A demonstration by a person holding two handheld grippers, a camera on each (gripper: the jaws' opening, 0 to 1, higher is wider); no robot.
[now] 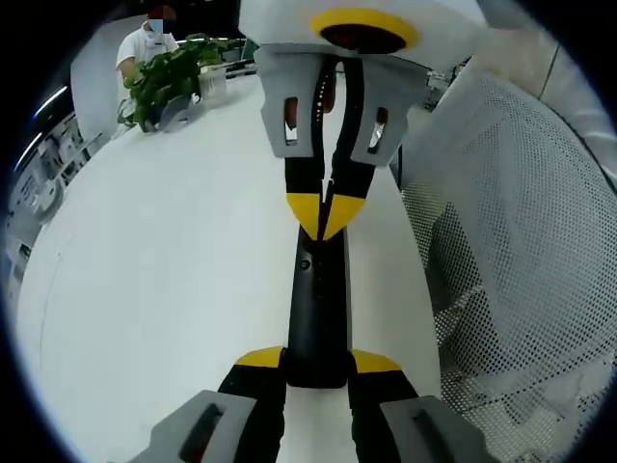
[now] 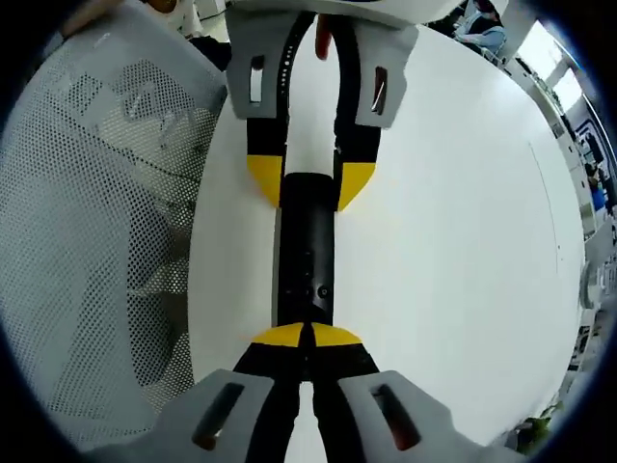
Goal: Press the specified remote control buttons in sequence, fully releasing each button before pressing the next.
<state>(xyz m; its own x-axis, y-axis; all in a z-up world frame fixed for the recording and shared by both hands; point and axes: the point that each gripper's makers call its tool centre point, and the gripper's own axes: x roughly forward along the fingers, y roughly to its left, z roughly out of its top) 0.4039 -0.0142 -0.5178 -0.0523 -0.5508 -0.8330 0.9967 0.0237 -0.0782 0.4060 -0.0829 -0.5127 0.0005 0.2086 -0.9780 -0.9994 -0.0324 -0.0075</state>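
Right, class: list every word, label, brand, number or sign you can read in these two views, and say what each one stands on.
No text can be read in either view.
Black remote control: its buttons show only as small marks, with no legible symbols.
Left gripper and right gripper: yellow tips, with no lettering to be seen.
White table: no markings to be seen.

We note remote control [image 1: 316, 309] between left gripper [image 1: 318, 365] fingers [image 1: 260, 359]: black plastic, smooth, slight sheen. Fingers: yellow tips matt, grey plastic bodies behind. Desk [image 1: 174, 260] beneath fingers: white, smooth, matt. Chair [image 1: 521, 241] right of fingers: white perforated mesh, rough-looking.
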